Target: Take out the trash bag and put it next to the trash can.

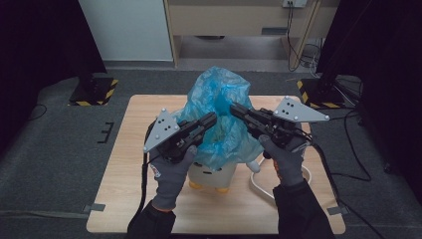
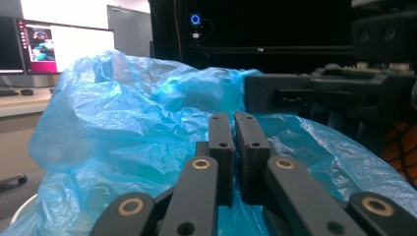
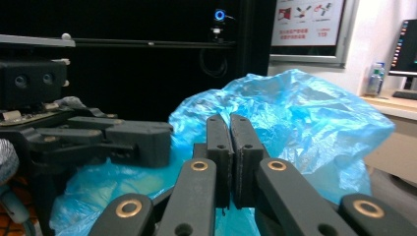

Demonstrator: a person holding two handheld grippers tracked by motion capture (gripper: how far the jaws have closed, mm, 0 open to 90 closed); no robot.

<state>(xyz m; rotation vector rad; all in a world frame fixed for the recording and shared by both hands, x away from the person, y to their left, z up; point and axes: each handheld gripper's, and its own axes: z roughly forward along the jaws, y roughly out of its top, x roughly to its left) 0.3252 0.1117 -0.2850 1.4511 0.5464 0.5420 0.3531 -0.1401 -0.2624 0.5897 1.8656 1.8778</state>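
Observation:
A crumpled blue plastic bag [image 1: 219, 117] covers the top of a white plush toy [image 1: 214, 175] with yellow feet, which stands in the middle of the wooden table [image 1: 124, 199]. My left gripper [image 1: 215, 117] reaches in from the left. Its jaws are shut on the bag's film near the mouth. My right gripper [image 1: 233, 107] comes from the right and pinches the opposite side of the bag. In the left gripper view the closed jaws [image 2: 233, 120] rest against the bag [image 2: 123, 132]. The right gripper view shows the same closed jaws [image 3: 229, 120] against the bag [image 3: 305, 118].
A white cable [image 1: 259, 181] loops on the table right of the toy. Two stand bases with yellow-black stripes [image 1: 94, 92] [image 1: 318, 92] sit on the floor beyond the table's far corners. A wooden desk [image 1: 239, 20] stands at the back.

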